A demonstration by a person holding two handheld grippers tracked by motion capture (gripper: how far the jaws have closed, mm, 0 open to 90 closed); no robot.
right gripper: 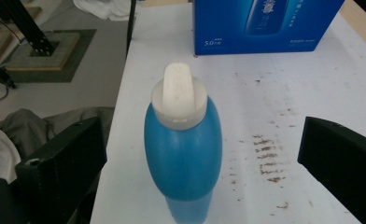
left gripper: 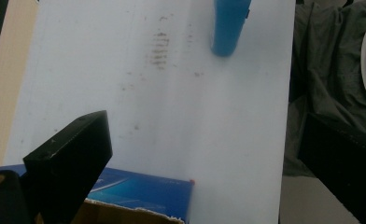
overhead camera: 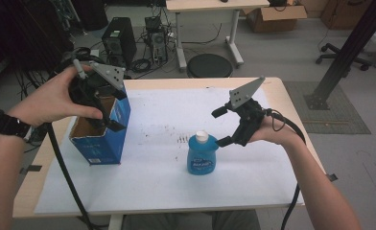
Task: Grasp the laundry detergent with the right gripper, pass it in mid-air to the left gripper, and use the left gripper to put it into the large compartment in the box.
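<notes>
Blue bottle (overhead camera: 202,155) stands upright on the white sheet of the worktop (overhead camera: 282,91), long axis vertical, white cap (right gripper: 179,92) pointing up. Right claw (overhead camera: 222,125) sits just beside it, jaws spread wide, one to each side of the bottle in the right gripper view, gripping nothing. Left claw (overhead camera: 110,111) is well apart from the bottle, over the open top of the blue box (overhead camera: 110,143), jaws wide open and empty, one jaw near the box's torn rim.

Left hand-held gripper (overhead camera: 113,112) and right hand-held gripper (overhead camera: 221,125), both jaws wide apart.
</notes>
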